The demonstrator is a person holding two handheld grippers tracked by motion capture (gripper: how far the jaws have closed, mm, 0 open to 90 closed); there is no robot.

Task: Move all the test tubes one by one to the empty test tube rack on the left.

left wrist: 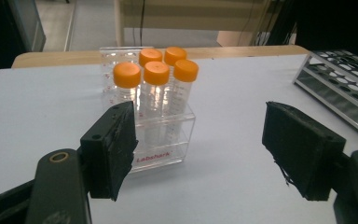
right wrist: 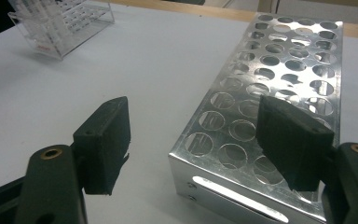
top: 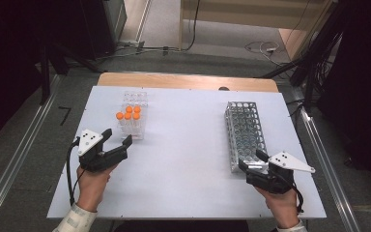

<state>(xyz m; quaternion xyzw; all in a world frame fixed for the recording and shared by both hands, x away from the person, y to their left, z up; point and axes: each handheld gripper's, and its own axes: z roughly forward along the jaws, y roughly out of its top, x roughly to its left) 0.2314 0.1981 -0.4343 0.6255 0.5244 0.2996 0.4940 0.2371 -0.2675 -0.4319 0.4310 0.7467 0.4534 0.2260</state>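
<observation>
The left gripper (top: 117,136), jaws wide and empty, faces the five orange-capped tubes (left wrist: 156,73) standing in the clear acrylic rack (left wrist: 165,140) just ahead; the right gripper (top: 251,160), also wide and empty, hovers at the near end of the perforated metal rack (right wrist: 265,88). A sound pick would centre one smooth, round, upright tube between the ribbed black pads (left wrist: 116,144), below its cap, clear of its neighbours.
</observation>
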